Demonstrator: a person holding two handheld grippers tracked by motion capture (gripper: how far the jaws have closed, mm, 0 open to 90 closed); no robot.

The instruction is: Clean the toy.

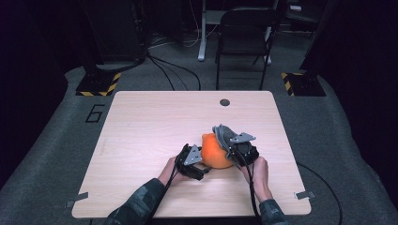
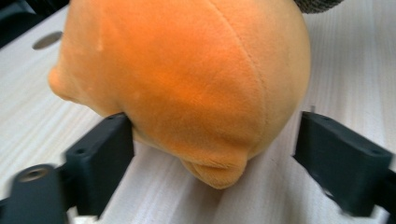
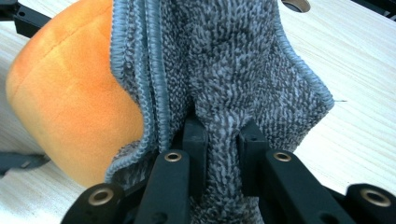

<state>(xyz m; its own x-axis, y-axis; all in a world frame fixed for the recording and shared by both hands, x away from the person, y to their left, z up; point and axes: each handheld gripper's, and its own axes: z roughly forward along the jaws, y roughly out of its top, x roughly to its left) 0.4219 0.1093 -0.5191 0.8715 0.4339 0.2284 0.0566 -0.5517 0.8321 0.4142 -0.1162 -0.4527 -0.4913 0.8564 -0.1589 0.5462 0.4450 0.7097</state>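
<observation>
Orange plush toy [image 2: 187, 79], rounded and seamed, lying on the wooden table [image 1: 141, 122] toward the person's side, between the two grippers. It looks soft, light and compressible, likely to bulge or roll under a squeeze; the best hold is probably low across its narrower underside. A grey terry cloth [image 3: 233, 60] drapes over the toy's side nearest the right gripper [image 3: 223, 135]; it is limp and bunches readily, so a pinched fold serves. Left gripper [image 2: 212, 140]: jaws spread wide to either side of the toy's lower bulge, one touching or just beside the plush, the other apart from it. Right gripper: jaws drawn together on a gathered fold of the cloth. In the high view both hands [image 1: 256, 171] lie low near the table's near edge, forearms angled inward toward the toy.
</observation>
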